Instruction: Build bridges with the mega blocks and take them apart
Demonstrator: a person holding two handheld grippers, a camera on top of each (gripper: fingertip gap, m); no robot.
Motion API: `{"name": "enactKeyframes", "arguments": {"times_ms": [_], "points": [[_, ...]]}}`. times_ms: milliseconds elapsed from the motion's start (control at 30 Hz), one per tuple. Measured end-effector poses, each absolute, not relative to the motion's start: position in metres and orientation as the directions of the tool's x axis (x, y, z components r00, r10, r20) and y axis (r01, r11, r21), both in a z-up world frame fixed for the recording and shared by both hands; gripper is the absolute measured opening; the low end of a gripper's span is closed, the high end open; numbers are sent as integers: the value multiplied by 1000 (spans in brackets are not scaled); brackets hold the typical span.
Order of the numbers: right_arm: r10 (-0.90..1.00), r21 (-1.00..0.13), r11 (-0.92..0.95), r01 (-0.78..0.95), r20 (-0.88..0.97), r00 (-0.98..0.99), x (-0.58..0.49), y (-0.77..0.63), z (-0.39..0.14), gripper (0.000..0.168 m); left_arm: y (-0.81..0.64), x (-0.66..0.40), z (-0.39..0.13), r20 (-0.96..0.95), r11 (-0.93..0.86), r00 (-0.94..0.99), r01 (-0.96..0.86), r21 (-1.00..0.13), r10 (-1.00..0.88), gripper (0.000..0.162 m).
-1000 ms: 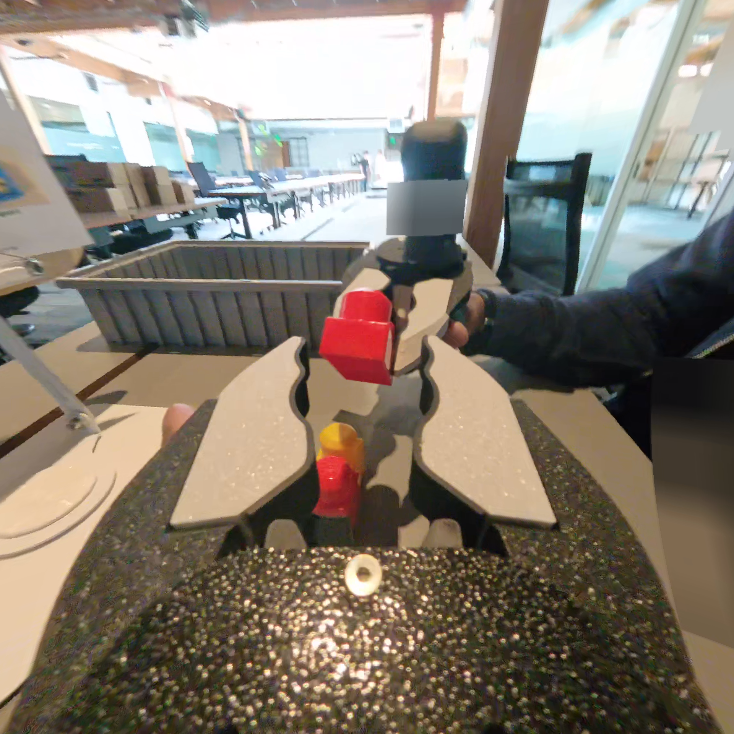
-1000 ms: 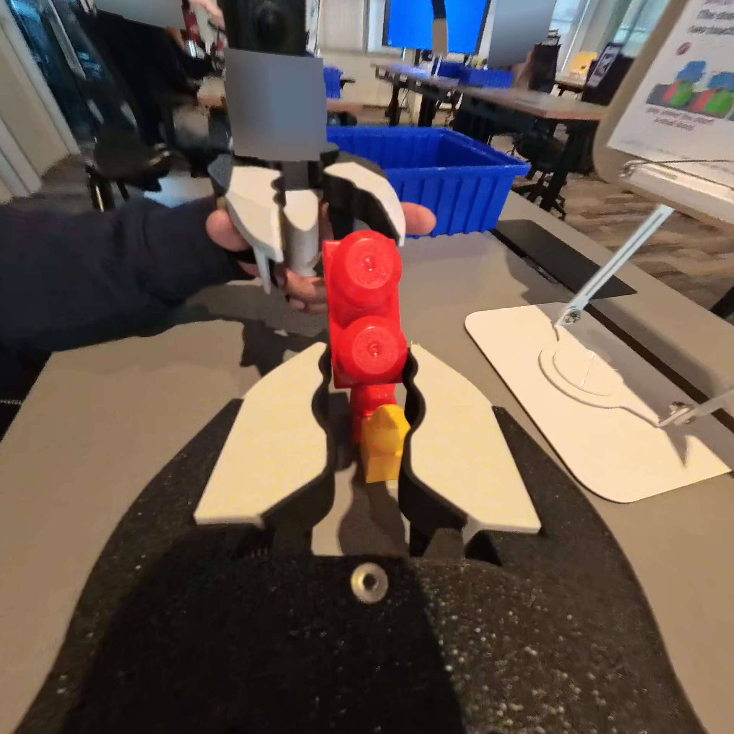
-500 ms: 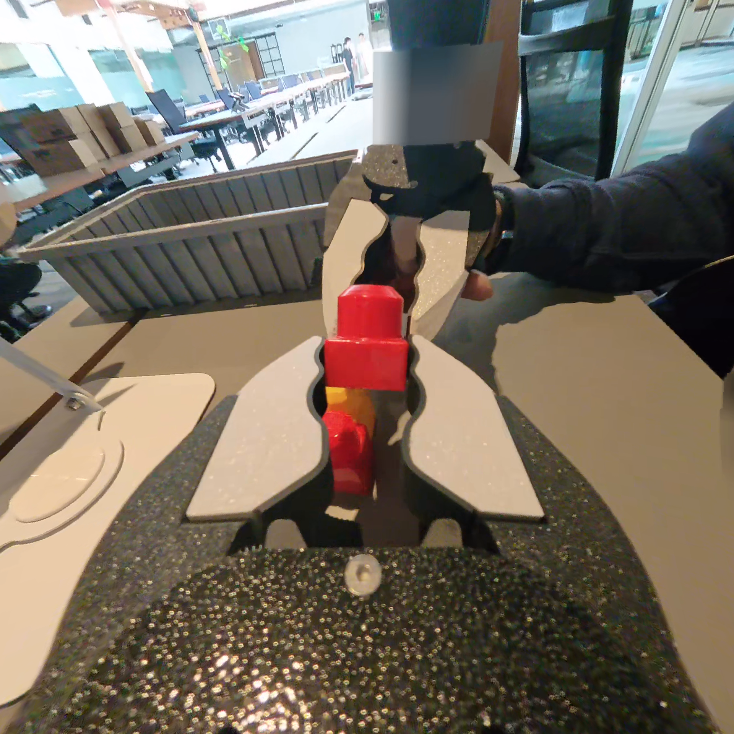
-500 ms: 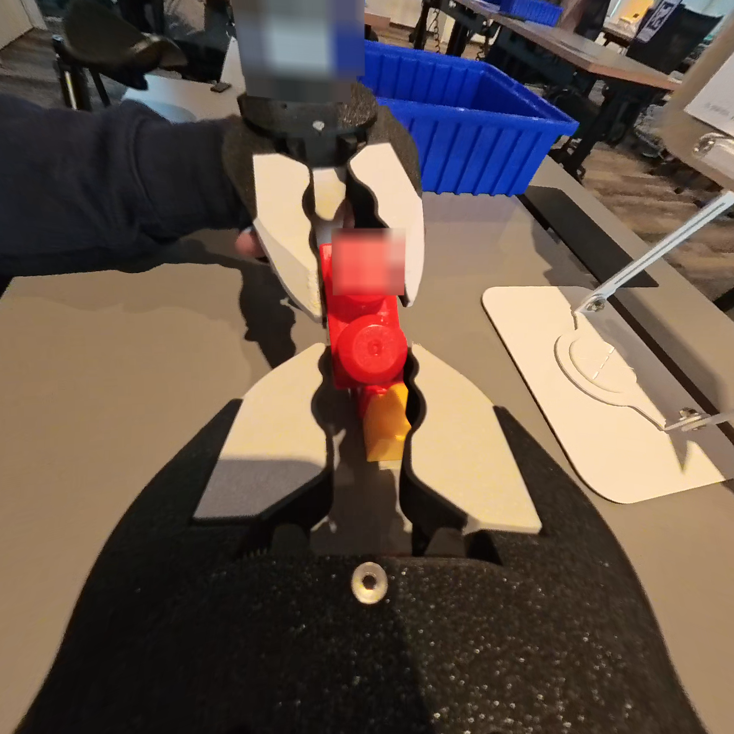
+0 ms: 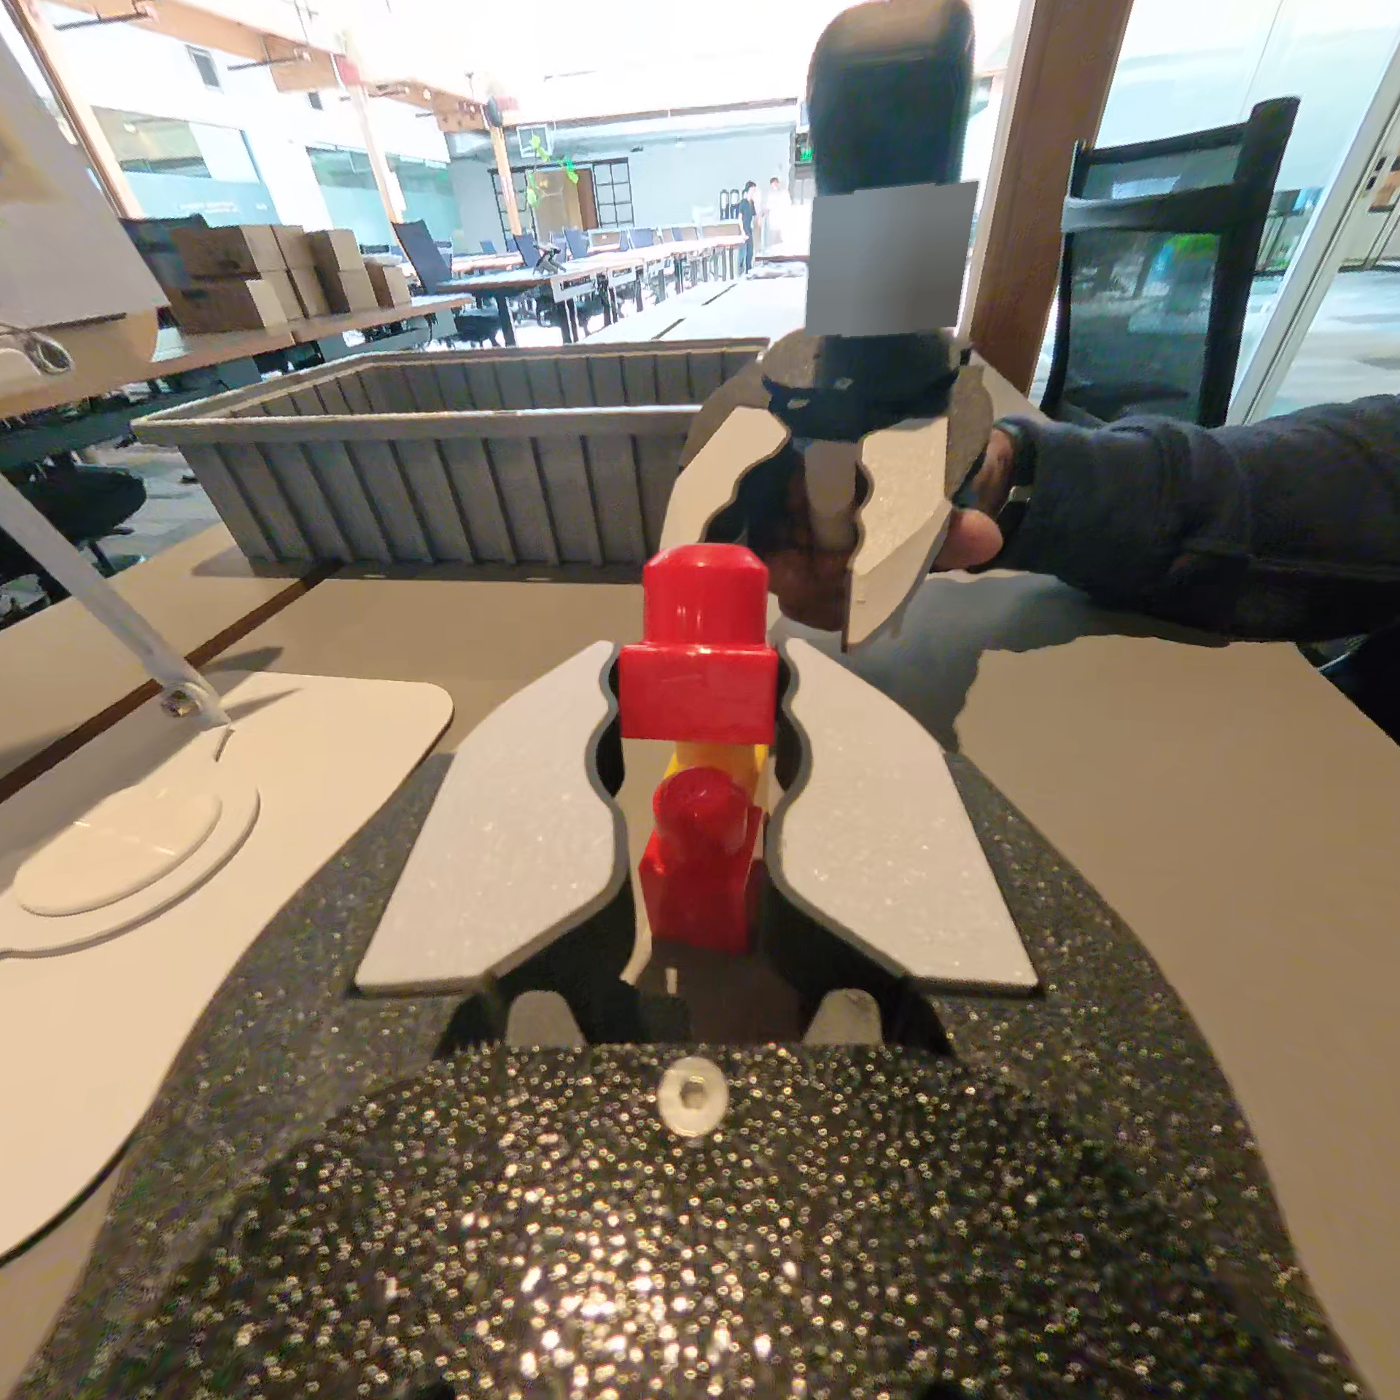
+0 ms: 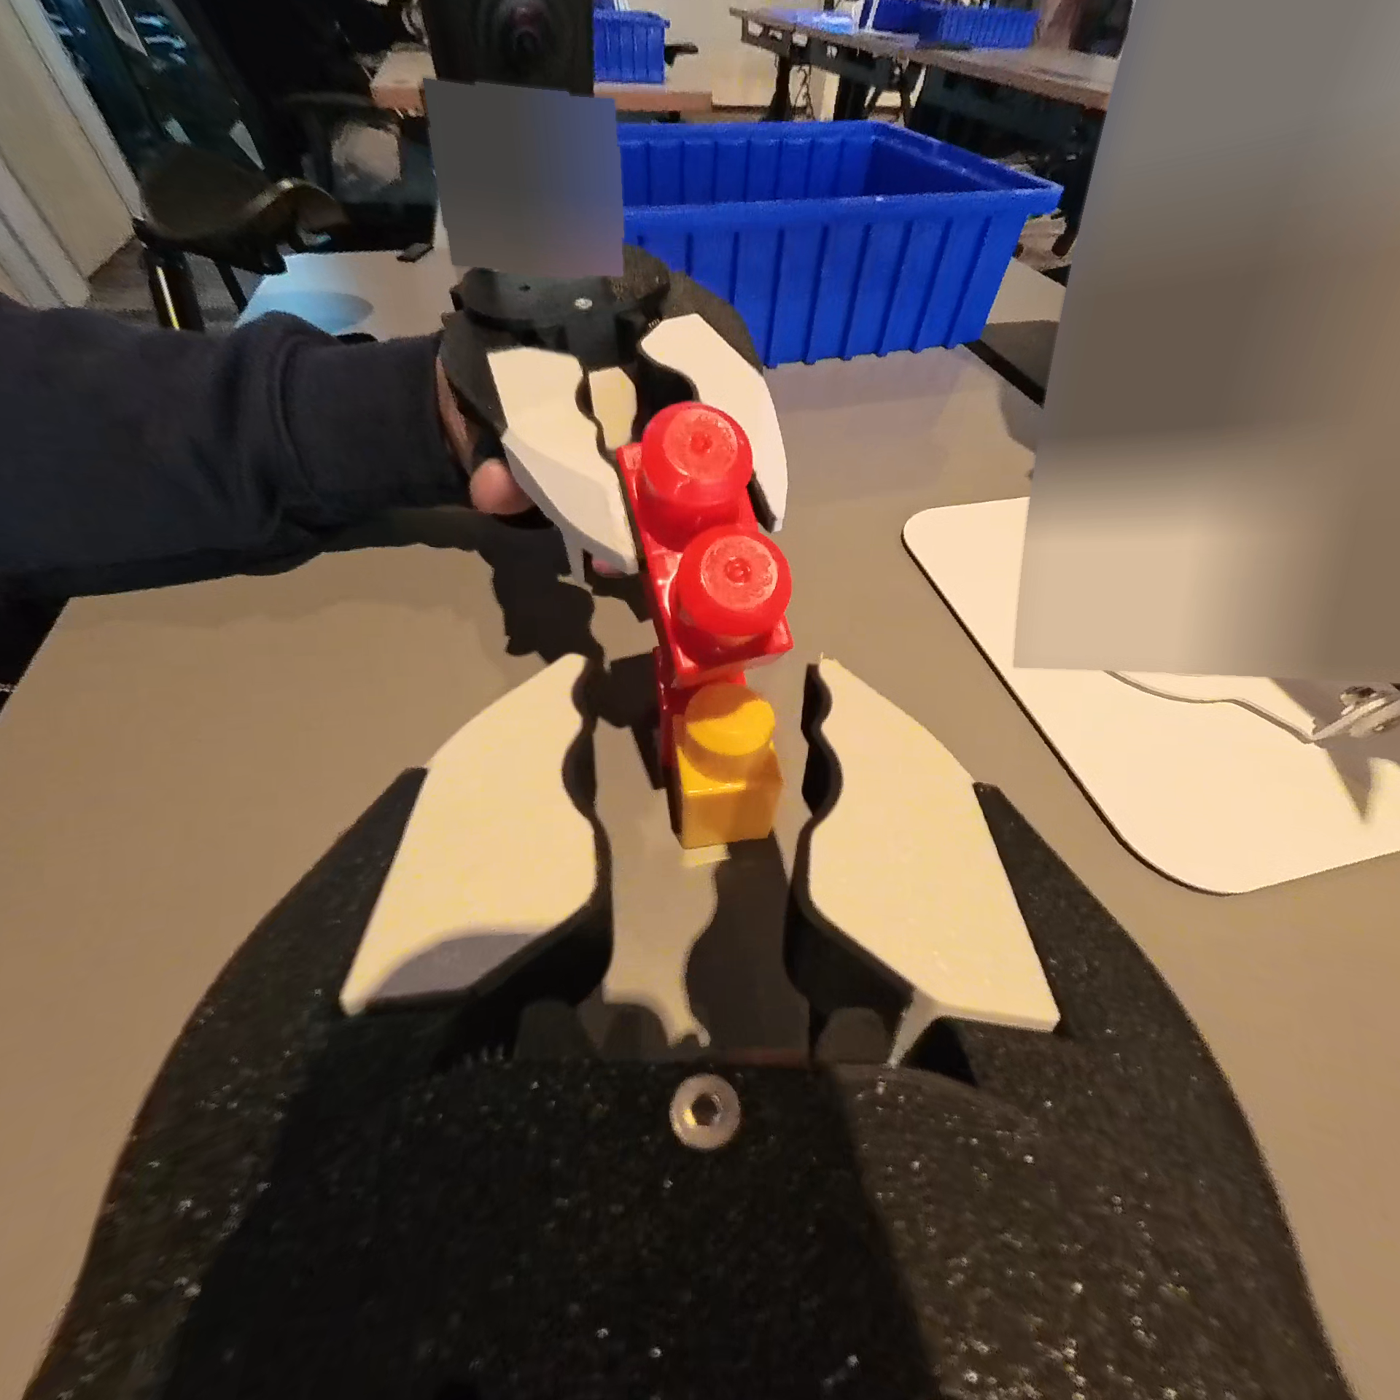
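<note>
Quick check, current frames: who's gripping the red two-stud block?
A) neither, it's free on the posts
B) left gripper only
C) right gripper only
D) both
B: the left gripper is shut on the red two-stud block, while the right gripper stands open, its fingers clear of the block and of the yellow block.

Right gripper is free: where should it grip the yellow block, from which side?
Probably pinch the yellow block by its flat side walls, below the stud, coming in level from where the right gripper is: the small red block flanks its far face, the two-stud red block hangs overhead.
</note>
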State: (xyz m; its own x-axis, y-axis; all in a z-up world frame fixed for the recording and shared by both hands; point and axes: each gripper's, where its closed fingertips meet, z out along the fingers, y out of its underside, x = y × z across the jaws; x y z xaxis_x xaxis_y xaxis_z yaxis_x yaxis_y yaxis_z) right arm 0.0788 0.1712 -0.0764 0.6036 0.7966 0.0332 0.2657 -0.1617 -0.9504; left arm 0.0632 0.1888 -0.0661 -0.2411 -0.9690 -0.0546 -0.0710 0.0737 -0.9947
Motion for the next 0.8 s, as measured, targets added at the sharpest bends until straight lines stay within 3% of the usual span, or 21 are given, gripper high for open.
{"name": "enactKeyframes", "arguments": {"times_ms": [167, 300, 800], "points": [[795, -949, -157, 274, 43, 604, 75, 173, -80, 53, 178, 65, -63, -63, 78, -281, -42, -996, -958, 36], [807, -953, -162, 256, 21, 590, 70, 173, -82, 36, 174, 65, -62, -45, 59, -303, -34, -998, -952, 36], [783, -886, -181, 428, 134, 608, 76, 182, -103, 35, 197, 54, -101, -146, 214, -240, -286, -934, -960, 38]]}}
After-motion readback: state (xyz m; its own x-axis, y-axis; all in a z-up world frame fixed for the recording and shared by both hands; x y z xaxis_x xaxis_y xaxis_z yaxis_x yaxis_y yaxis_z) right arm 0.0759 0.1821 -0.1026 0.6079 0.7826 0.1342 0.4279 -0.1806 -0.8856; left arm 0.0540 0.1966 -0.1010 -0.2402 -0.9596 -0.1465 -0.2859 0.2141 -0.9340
